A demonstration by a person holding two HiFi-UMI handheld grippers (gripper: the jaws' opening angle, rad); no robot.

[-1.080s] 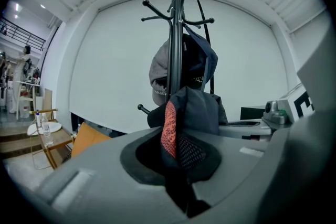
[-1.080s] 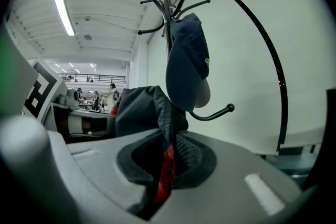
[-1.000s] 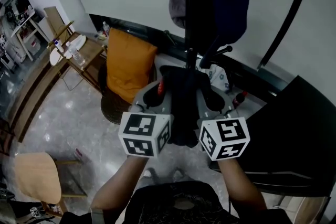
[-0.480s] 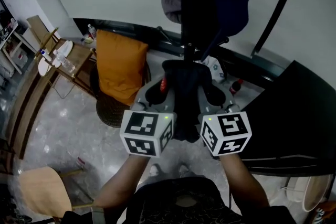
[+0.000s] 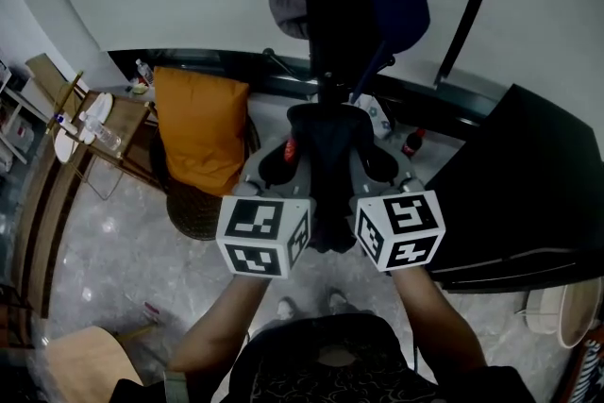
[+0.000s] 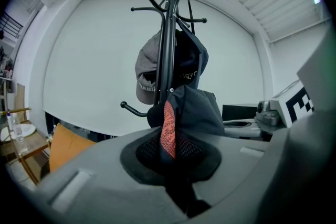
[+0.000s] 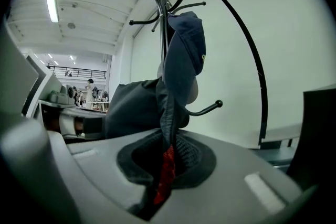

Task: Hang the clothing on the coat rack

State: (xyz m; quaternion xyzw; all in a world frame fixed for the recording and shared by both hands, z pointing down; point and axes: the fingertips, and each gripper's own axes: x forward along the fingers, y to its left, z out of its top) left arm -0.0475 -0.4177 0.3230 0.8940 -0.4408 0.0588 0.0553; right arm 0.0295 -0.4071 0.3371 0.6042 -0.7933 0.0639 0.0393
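A dark garment [image 5: 328,167] with a red strip hangs bunched between my two grippers, just in front of the black coat rack pole [image 5: 326,24]. My left gripper [image 5: 288,158] is shut on the garment's left part [image 6: 195,107], the red strip [image 6: 168,129] pinched in its jaws. My right gripper [image 5: 370,158] is shut on the garment's right part [image 7: 135,106]. Caps [image 6: 149,73] hang on the coat rack [image 6: 169,39]; in the right gripper view a navy cap [image 7: 185,55] hangs on the pole. A lower hook [image 7: 206,108] juts right of the garment.
An orange cushion [image 5: 200,129] sits on a round chair at left. A black arched lamp arm [image 5: 472,0] curves at right. A dark table [image 5: 528,193] stands at right; a wooden side table [image 5: 99,123] with bottles at far left, a wooden stool [image 5: 90,373] at lower left.
The view has shifted so the rack and the room sit further left and lower in frame. Both grippers keep their hold on the garment, close to the pole.
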